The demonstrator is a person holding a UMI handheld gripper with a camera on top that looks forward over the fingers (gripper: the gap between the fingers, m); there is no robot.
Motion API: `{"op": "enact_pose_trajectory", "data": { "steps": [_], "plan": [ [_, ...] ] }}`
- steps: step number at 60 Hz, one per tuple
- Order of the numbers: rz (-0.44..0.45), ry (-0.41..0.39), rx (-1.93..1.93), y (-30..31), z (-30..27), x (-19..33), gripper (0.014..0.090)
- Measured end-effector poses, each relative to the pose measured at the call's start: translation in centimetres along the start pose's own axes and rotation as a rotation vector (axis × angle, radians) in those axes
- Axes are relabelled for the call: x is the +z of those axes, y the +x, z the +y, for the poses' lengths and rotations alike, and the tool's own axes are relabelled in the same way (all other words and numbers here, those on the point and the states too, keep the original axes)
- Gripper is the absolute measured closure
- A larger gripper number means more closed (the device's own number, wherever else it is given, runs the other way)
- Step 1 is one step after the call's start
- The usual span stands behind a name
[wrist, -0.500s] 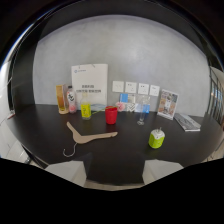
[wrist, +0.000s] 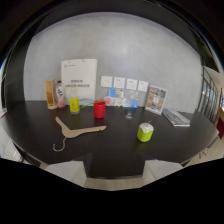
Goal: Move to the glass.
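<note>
A clear stemmed glass (wrist: 129,110) stands on the dark table (wrist: 115,150), to the right of a red cup (wrist: 99,109) and behind a lime-green cup (wrist: 145,132). Left of the red cup stands a tumbler of yellow liquid (wrist: 74,104). All of them are far ahead of me, across most of the tabletop. My gripper's fingers do not show; the lower part of the view is black.
A wooden hanger (wrist: 75,132) lies on the table's left half. A tall amber bottle (wrist: 50,94) and a small bottle (wrist: 60,94) stand at the back left. Against the wall are a white sign (wrist: 79,80), small cards (wrist: 120,82), a framed picture (wrist: 156,99) and a flat booklet (wrist: 176,118).
Everything on the table has slid a little to the left and up in the view, so the camera has swung slightly right. Nothing on the table has moved.
</note>
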Motion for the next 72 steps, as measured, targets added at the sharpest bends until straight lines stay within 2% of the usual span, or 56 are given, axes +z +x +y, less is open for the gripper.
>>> {"op": "enact_pose_trajectory", "data": {
  "steps": [13,26,35,47,57,72],
  "plan": [
    [0.072,0.023,-0.005,5.1,-4.5,3.2,0.0196],
    [0.037,0.067,0.042,7.9,-10.4,13.0,0.0194],
    [0.016,0.028,0.043,8.8,-12.3,20.3,0.0195],
    [-0.033,-0.075,0.070,8.1,-11.5,26.0,0.0201],
    [-0.029,-0.116,0.060,8.4,-10.8,28.4,0.0195],
    [-0.017,-0.131,0.053,9.0,-10.5,29.9,0.0194]
  ]
}}
